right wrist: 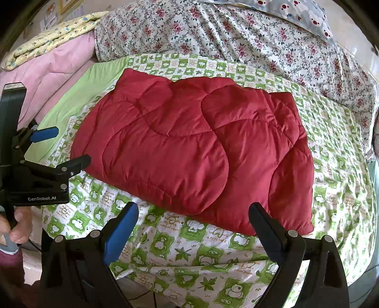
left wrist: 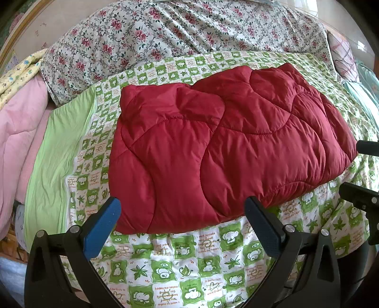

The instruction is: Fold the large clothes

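A dark red quilted padded garment [left wrist: 225,142] lies folded into a compact bundle on the green-and-white checked bed sheet [left wrist: 180,260]. It also shows in the right wrist view [right wrist: 189,147]. My left gripper [left wrist: 182,213] is open and empty, held just short of the bundle's near edge. My right gripper [right wrist: 193,218] is open and empty, also just in front of the near edge. The left gripper shows from the side at the left of the right wrist view [right wrist: 68,149], open. Part of the right gripper shows at the right edge of the left wrist view [left wrist: 362,170].
A floral quilt [left wrist: 177,30] is heaped along the far side of the bed. A pink blanket [left wrist: 21,132] and a yellow patterned cloth [right wrist: 52,35] lie at the left. A grey pillow [right wrist: 298,11] sits at the far right. The sheet's near edge hangs off the bed.
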A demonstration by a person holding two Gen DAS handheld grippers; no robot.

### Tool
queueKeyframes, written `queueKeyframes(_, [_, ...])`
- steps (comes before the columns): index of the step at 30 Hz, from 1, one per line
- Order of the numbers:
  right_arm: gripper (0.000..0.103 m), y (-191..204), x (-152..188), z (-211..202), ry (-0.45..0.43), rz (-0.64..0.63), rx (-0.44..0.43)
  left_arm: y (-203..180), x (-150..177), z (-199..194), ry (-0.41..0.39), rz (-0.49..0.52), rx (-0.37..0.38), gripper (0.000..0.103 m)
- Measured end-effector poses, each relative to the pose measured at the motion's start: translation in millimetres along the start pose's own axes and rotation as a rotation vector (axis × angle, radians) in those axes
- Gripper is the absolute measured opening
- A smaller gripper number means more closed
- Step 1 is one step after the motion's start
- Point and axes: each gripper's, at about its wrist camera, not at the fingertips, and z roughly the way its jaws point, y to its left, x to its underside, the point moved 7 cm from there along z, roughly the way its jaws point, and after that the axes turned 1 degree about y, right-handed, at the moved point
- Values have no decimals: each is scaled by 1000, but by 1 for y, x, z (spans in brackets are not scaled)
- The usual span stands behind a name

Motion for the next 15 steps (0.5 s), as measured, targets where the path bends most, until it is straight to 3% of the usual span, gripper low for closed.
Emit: queueKeyframes(15, [95, 0, 0, 1, -1, -1, 2, 0, -1, 0, 0, 0, 1, 103])
